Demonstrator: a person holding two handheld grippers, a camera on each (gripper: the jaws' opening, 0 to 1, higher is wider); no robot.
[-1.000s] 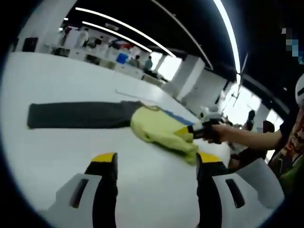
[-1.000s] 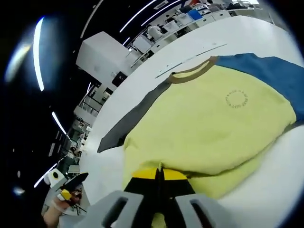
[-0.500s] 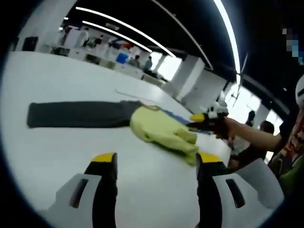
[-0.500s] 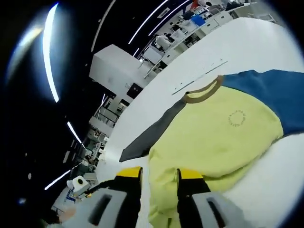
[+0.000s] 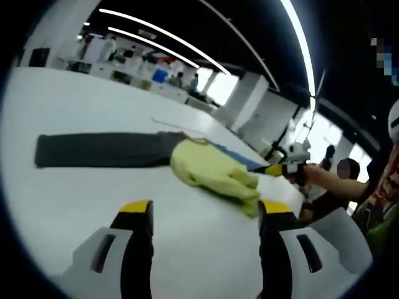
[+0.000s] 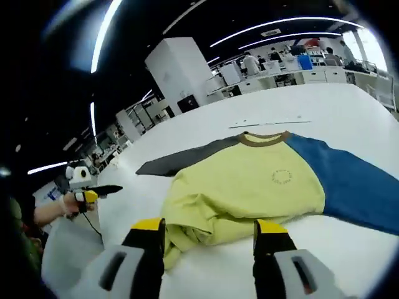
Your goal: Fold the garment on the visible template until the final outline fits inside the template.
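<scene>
Both tongs empty, jaws apart | shirt [image 6: 249, 184] half-folded on table [image 6: 324, 115]

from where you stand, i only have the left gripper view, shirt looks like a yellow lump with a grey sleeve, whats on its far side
Observer: In the right gripper view the shirt has a blue sleeve lying out flat on the table.
Operator: is the hem folded yet
Observer: Partly. The yellow hem is bunched up, just ahead of the open right gripper.
Operator: any mark on the front
Observer: A small round print sits on the chest, below the brown collar.
</scene>
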